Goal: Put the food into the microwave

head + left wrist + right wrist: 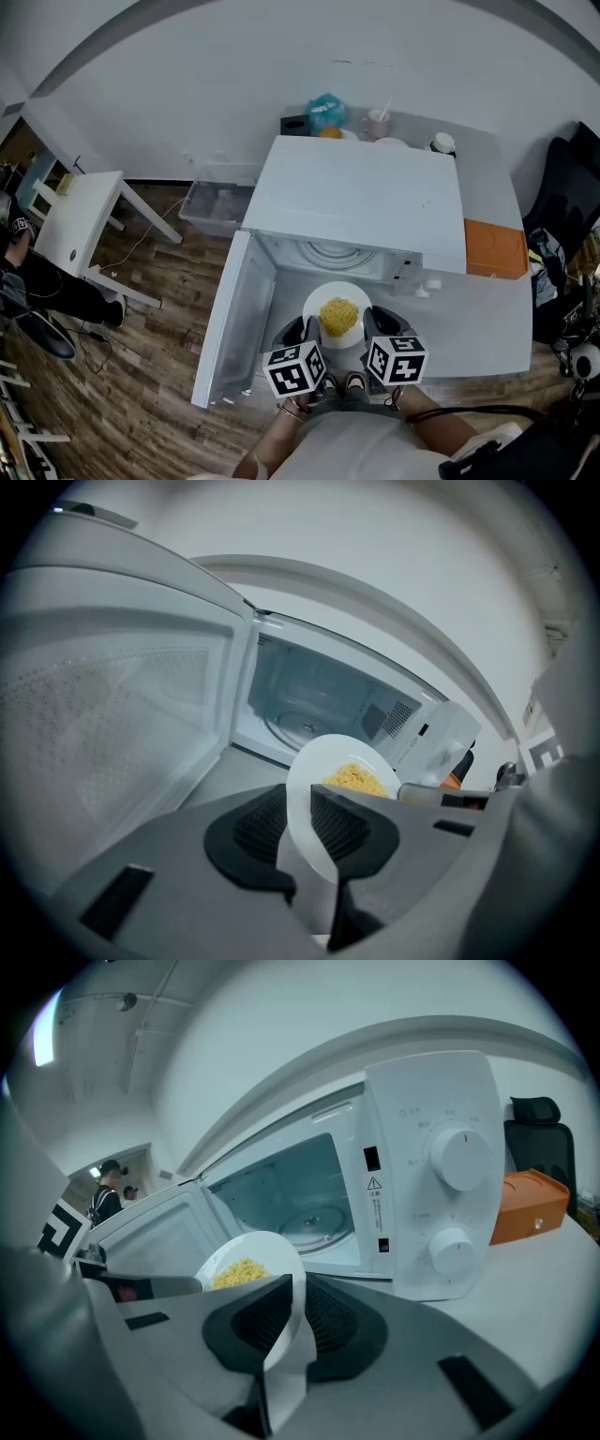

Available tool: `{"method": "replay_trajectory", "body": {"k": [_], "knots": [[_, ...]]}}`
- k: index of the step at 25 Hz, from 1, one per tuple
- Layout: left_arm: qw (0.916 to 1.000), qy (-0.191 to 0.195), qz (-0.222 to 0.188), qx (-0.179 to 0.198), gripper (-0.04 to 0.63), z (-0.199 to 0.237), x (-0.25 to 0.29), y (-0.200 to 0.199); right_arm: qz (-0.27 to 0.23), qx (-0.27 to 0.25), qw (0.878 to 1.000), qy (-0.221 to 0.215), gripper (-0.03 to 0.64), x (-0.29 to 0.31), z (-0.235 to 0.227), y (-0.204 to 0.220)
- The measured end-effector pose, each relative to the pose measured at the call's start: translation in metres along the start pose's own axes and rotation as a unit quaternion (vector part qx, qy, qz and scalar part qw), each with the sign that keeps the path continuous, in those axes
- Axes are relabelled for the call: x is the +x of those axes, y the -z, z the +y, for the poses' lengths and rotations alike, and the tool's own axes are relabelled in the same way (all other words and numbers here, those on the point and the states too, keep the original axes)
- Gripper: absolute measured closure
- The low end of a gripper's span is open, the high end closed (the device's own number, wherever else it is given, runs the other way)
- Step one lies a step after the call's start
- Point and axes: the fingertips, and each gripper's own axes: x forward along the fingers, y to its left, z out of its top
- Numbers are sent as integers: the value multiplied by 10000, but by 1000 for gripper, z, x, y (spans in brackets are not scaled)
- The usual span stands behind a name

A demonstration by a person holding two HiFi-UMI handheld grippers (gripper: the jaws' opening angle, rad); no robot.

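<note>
White plate (pixel 317 302), shallow, ceramic by the look, with a small heap of yellow food (pixel 338 317) lying loose on it. I judge it stiff, glazed and slippery at the rim, breakable if dropped, and light enough for two edge grips. The food would slide if the plate tips, so the hold belongs on opposite rims with the plate kept level.

Head view: the plate hangs between my two grippers, just in front of the open microwave (pixel 361 197) and not yet inside the cavity. Left gripper (pixel 302 333) is at the plate's left rim, right gripper (pixel 380 328) at its right rim. The door (pixel 230 319) stands swung wide to the left, well out of the way.

Left gripper view: jaws drawn narrow and clamped on the plate's edge, the rim running up between the ribbed pads (pixel 258 827). The plate reaches forward and to the right from the jaws, with the food on its far half. The turntable (pixel 302 726) shows beyond, straight ahead in the cavity.

Right gripper view: jaws likewise closed on the opposite rim. The plate reaches forward and to the left, food toward the far side. The cavity gapes ahead, and the two knobs (pixel 459 1157) sit off to the right.

Only the thin edge is held on each side, so I rate slip as the main risk
</note>
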Motion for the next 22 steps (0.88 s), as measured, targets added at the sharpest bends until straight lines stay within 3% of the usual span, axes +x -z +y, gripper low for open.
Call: {"method": "replay_trajectory", "body": {"k": [22], "knots": [[9999,39,-52,-122,514,20,51,-40,-196,346,9991,172,561,51,-3,-32]]}}
